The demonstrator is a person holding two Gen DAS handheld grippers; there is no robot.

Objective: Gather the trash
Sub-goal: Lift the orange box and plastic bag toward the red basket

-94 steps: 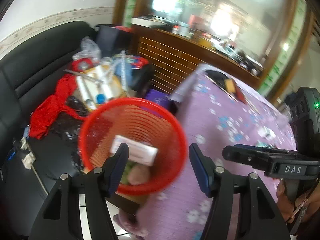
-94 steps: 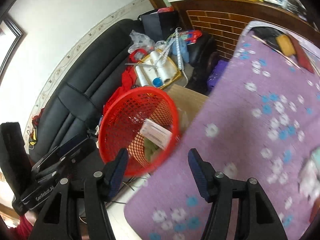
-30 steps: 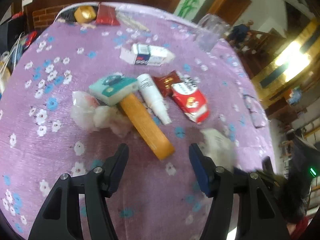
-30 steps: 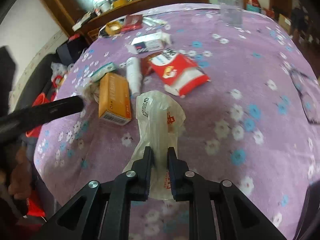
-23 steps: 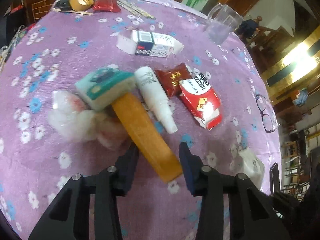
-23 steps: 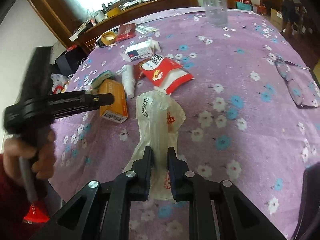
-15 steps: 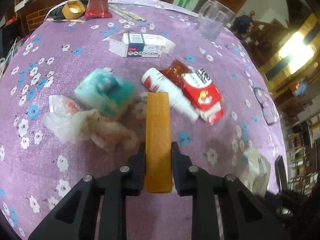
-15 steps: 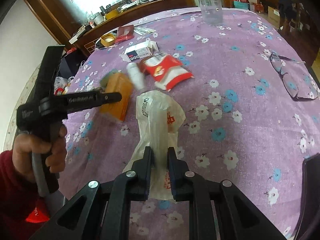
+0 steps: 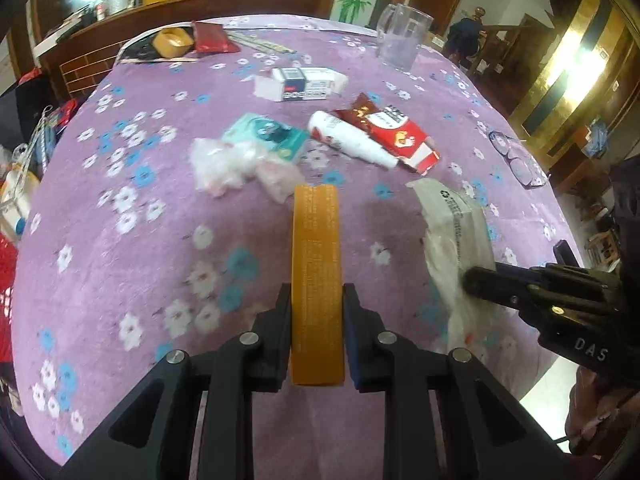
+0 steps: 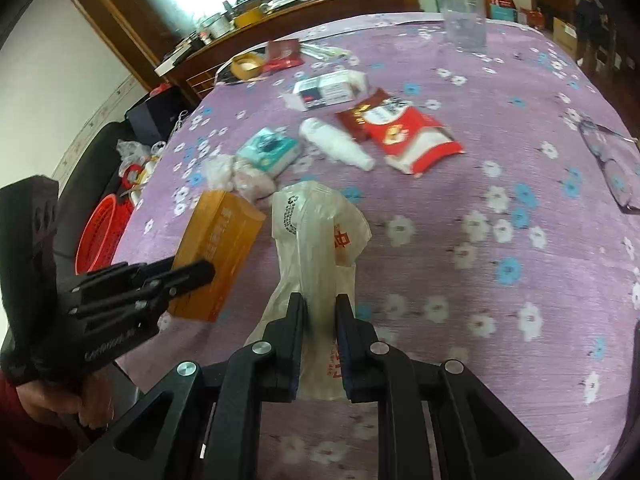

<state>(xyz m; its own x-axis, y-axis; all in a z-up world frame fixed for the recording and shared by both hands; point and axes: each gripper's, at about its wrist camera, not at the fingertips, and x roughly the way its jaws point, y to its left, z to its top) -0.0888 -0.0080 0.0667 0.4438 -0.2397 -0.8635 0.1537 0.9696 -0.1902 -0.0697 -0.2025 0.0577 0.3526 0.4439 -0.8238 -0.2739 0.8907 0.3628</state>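
An orange cardboard box point(image 9: 317, 280) is clamped edge-on in the left tool point(image 9: 317, 308), its long axis pointing away over the purple flowered tabletop point(image 9: 120, 240); its broad face point(image 10: 218, 254) is shown only by the right wrist view, along with a red mesh basket point(image 10: 98, 232) far left. A thin, crinkled plastic bag point(image 10: 320, 248) is gripped by the right tool point(image 10: 321, 312), hanging near the box's right.

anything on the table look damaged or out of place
The red snack packet lies torn open at one end, and the white carton has its flaps splayed. A pair of glasses lies near the table edge, apart from the trash.
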